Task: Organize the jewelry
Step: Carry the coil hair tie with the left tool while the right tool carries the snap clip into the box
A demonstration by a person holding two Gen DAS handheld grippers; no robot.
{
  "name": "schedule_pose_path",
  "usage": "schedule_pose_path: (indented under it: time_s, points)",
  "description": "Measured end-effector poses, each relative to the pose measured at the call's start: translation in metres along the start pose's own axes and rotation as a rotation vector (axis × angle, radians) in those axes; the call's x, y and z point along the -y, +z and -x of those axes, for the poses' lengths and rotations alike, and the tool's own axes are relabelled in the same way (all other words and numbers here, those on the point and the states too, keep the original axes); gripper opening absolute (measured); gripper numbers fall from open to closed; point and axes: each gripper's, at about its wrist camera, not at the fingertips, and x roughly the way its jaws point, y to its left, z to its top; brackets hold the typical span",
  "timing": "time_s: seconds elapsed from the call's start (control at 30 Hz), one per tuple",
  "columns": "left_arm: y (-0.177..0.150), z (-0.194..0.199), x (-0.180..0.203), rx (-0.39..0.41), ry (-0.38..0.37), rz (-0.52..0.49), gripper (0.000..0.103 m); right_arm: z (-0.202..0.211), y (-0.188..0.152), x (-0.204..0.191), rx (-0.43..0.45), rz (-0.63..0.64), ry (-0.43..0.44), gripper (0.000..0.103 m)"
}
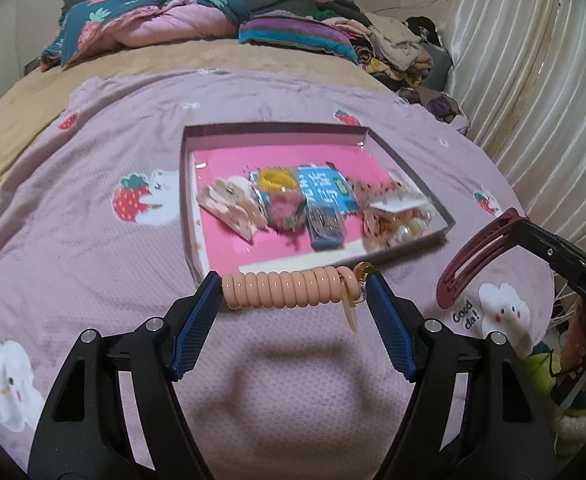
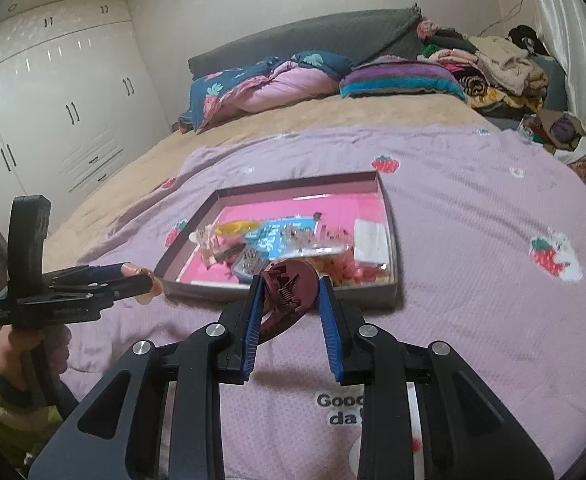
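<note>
My left gripper [image 1: 295,292] is shut on a peach coiled hair tie [image 1: 289,288] with a gold clasp, held lengthwise between the blue pads just above the bedspread, in front of the tray. My right gripper [image 2: 291,284] is shut on a dark red claw hair clip [image 2: 289,286], also visible in the left wrist view [image 1: 477,256]. The shallow pink-bottomed tray [image 1: 277,130] lies ahead on the bed and holds hair clips, a blue card, a small box of pins and bagged beads. In the right wrist view the tray [image 2: 305,182] sits just beyond the clip, and the left gripper [image 2: 149,284] is to its left.
The lilac strawberry bedspread [image 1: 93,240] covers the bed. Folded quilts [image 2: 261,80] and a pile of clothes [image 2: 501,68] lie at the headboard. A white wardrobe [image 2: 53,112] stands to the left, a curtain [image 1: 533,80] to the right.
</note>
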Motion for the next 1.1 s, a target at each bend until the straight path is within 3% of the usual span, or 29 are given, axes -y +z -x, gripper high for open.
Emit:
schedule_pose_path:
  time_s: [0.67, 1.1]
  points:
    - [0.038, 0.000, -0.003, 0.046, 0.013, -0.021, 0.066, 0.009, 0.056, -0.007, 0.107, 0.060, -0.017, 0.027]
    - [0.039, -0.025, -0.007, 0.002, 0.018, -0.012, 0.066, -0.012, 0.087, 0.003, 0.123, 0.049, -0.035, 0.027]
